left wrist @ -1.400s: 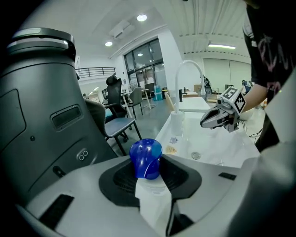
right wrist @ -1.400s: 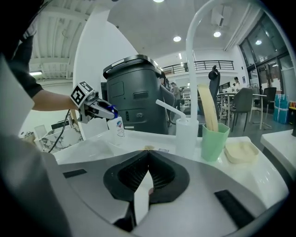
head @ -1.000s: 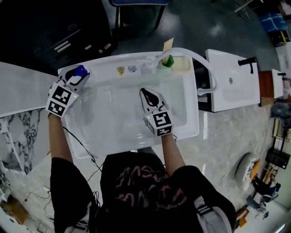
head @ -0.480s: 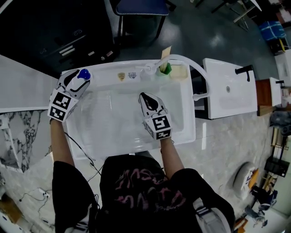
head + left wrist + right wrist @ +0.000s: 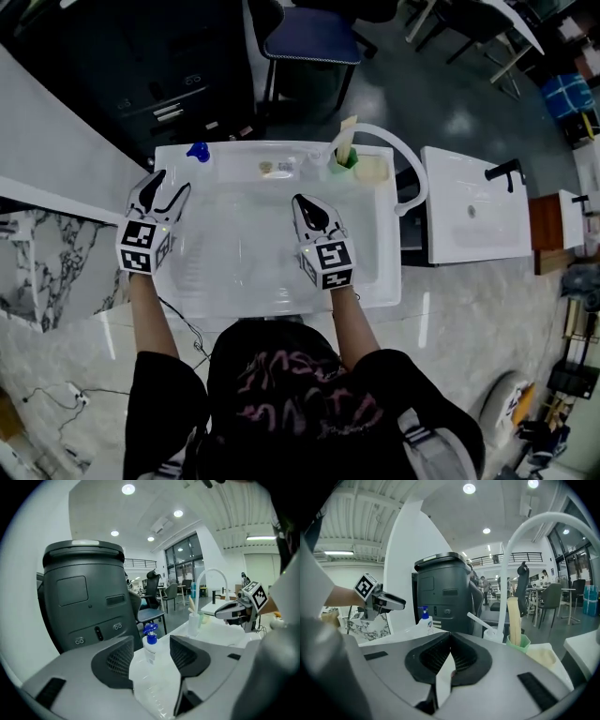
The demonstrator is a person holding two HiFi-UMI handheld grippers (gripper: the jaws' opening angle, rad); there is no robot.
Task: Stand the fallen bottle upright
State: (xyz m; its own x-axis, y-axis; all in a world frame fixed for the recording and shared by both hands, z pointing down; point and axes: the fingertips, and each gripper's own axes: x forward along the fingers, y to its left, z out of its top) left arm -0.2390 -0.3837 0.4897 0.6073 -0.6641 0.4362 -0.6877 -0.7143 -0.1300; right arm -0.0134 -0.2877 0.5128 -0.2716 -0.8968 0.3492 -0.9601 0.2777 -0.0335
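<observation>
The left hand-held gripper [image 5: 169, 187] has its jaws spread wide with nothing pressed between them. Just past its tips, and apart from them, the clear plastic bottle with a blue pump head [image 5: 150, 638] stands upright on the far-left corner of the white sink [image 5: 281, 300] rim. So the task looks done. To its right, the right hand-held gripper [image 5: 309, 208] is closed on nothing, over the basin. Beyond the bottle rises a dark grey cabinet [image 5: 84, 602].

The main risk is a stray swing of the open jaws clipping the light bottle. It sits close to the rim's edge, so it could topple into the basin or off the back.

The bottle's foot is hidden behind the jaws, so I cannot tell whether it sits flat. From the head view only its blue top reads clearly.
</observation>
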